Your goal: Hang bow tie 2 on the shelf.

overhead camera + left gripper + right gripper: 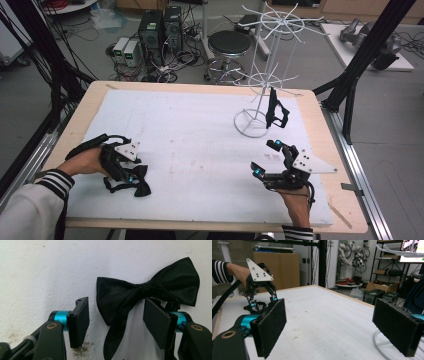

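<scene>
left tongs (117, 320): half-open astride bow tie (147, 290), pads clear | right tongs (337, 327): wide apart, empty

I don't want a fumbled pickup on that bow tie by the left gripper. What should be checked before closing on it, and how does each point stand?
1. Black satin bow tie lies flat on the white foam mat: ok.
2. Left gripper straddles the bow tie, its pads not yet pressing it: ok.
3. Knot centred between the pads: not ok, it sits close to the right-hand pad.
4. Strap free of the jaws: cannot tell, part of it is hidden behind that pad.
5. Right gripper open and apart from the bow tie: ok.
6. White wire hanging stand has free arms above the black item already hung: ok.
</scene>
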